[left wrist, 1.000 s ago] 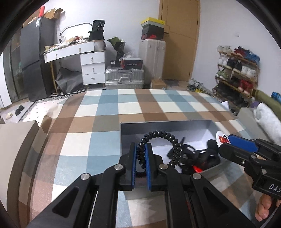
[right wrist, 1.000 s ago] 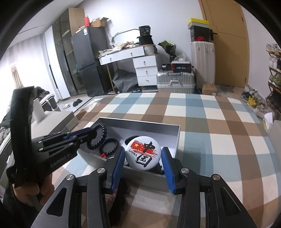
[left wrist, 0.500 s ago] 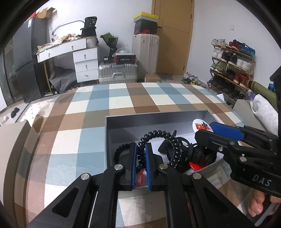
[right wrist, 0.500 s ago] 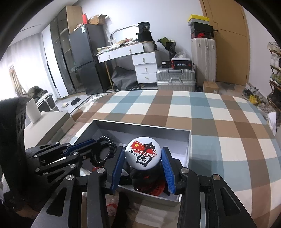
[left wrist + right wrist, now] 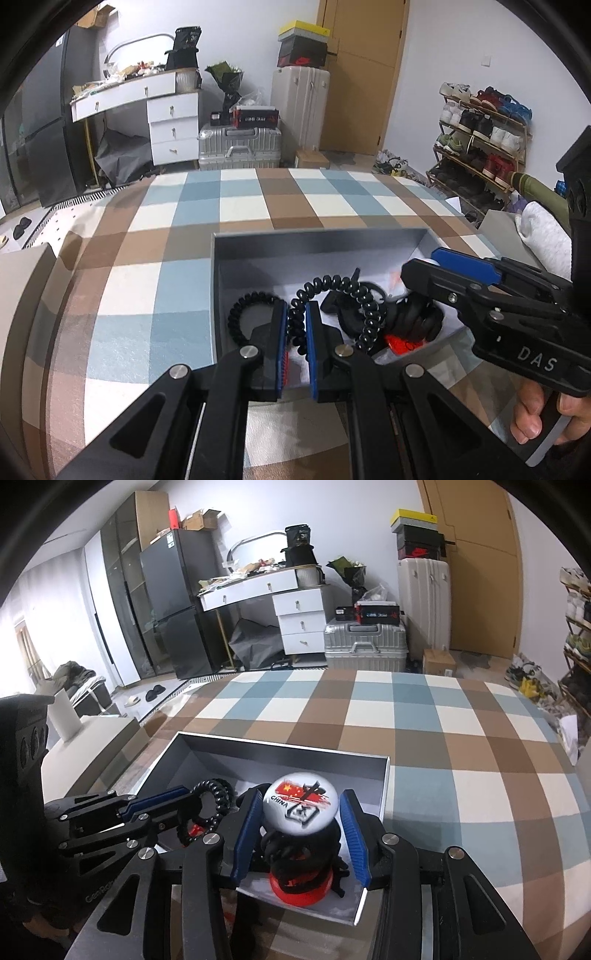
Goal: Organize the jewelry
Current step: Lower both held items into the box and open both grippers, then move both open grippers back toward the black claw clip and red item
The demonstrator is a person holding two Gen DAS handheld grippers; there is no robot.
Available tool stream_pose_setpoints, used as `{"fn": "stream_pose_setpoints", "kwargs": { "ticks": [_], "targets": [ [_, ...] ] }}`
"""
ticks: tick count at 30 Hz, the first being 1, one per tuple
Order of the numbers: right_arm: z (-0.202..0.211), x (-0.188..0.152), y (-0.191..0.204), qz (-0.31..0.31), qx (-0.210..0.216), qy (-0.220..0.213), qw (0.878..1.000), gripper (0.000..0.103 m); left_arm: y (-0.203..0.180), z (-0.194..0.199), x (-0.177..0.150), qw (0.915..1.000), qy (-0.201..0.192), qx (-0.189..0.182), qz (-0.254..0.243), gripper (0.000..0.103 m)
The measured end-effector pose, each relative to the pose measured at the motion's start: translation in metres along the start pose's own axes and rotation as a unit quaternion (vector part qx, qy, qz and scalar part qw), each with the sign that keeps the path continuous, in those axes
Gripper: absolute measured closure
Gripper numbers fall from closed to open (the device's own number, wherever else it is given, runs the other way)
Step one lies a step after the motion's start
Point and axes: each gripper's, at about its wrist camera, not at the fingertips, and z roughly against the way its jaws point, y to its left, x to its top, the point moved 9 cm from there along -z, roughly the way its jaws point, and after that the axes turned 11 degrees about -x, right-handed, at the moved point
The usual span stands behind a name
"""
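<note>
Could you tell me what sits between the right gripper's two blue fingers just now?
The round white badge, over the grey box; the right gripper's opening jaws show gaps either side in the right wrist view.

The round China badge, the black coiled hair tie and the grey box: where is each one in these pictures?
China badge [image 5: 300, 805], right wrist view, middle of its white printed face.
Black coiled hair tie [image 5: 341, 282], left wrist view, top of its loop.
Grey box [image 5: 317, 240], left wrist view, its far inner wall.

checked cloth [image 5: 258, 206] | silver suitcase [image 5: 239, 146] | white drawers [image 5: 301, 622] | shoe rack [image 5: 480, 136] | dark fridge [image 5: 173, 602]
</note>
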Motion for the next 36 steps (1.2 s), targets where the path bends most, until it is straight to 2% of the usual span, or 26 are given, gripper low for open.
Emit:
{"fn": "stream_pose_setpoints", "kwargs": {
  "ticks": [2, 6, 9, 11, 13, 14, 15, 17, 18, 19, 20, 23, 28, 36],
  "targets": [
    [0.004, 0.001, -0.001, 0.0, -0.004, -0.006, 1.0, 0.052, -0.002, 0.001, 0.0, 1.0, -0.001, -0.008, 0.002, 0.098],
    [0.016, 0.0, -0.006, 0.002, -0.008, -0.015, 1.0, 0.048, -0.001, 0.001, -0.001, 1.0, -0.003, 0.001, -0.004, 0.098],
    [0.025, -0.006, -0.011, -0.001, -0.009, -0.017, 1.0, 0.041, 0.0, 0.003, 0.001, 0.9999, -0.009, 0.004, 0.001, 0.087],
    [0.03, -0.011, -0.014, -0.001, -0.011, -0.014, 1.0, 0.037, 0.0, 0.009, 0.002, 0.9998, -0.02, 0.002, 0.004, 0.062],
    [0.035, -0.017, -0.017, -0.002, -0.011, -0.011, 1.0, 0.032, -0.002, 0.016, 0.003, 0.9994, -0.035, -0.007, 0.004, 0.046],
    [0.037, -0.019, -0.018, -0.002, -0.011, -0.011, 1.0, 0.031, -0.002, 0.018, 0.003, 0.9992, -0.038, -0.01, 0.003, 0.039],
    [0.04, -0.022, -0.019, -0.003, -0.012, -0.01, 1.0, 0.03, -0.003, 0.022, 0.001, 0.9991, -0.042, -0.01, -0.001, 0.038],
    [0.043, -0.027, -0.022, -0.005, -0.014, -0.006, 1.0, 0.024, -0.007, 0.028, -0.003, 0.999, -0.044, -0.007, -0.01, 0.031],
    [0.045, -0.03, -0.023, -0.007, -0.012, -0.002, 1.0, 0.022, -0.008, 0.032, -0.006, 0.9989, -0.045, -0.005, -0.015, 0.024],
    [0.046, -0.034, -0.023, -0.008, -0.01, 0.004, 1.0, 0.02, -0.009, 0.034, -0.01, 0.9989, -0.044, 0.0, -0.018, 0.012],
    [0.047, -0.038, -0.023, -0.004, -0.008, 0.008, 1.0, 0.018, -0.008, 0.035, -0.013, 0.9989, -0.044, 0.003, -0.017, 0.007],
    [0.047, -0.048, -0.021, 0.01, -0.014, 0.02, 1.0, 0.014, -0.006, 0.037, -0.019, 0.9991, -0.042, 0.0, -0.011, 0.004],
    [0.044, -0.063, -0.013, 0.025, -0.004, 0.044, 0.999, 0.013, 0.0, 0.036, -0.025, 0.9994, -0.034, -0.001, 0.003, 0.002],
    [0.036, -0.089, 0.005, 0.05, 0.009, 0.079, 0.996, 0.013, -0.011, 0.028, -0.032, 0.9997, -0.013, -0.008, -0.019, 0.002]
  ]
}}
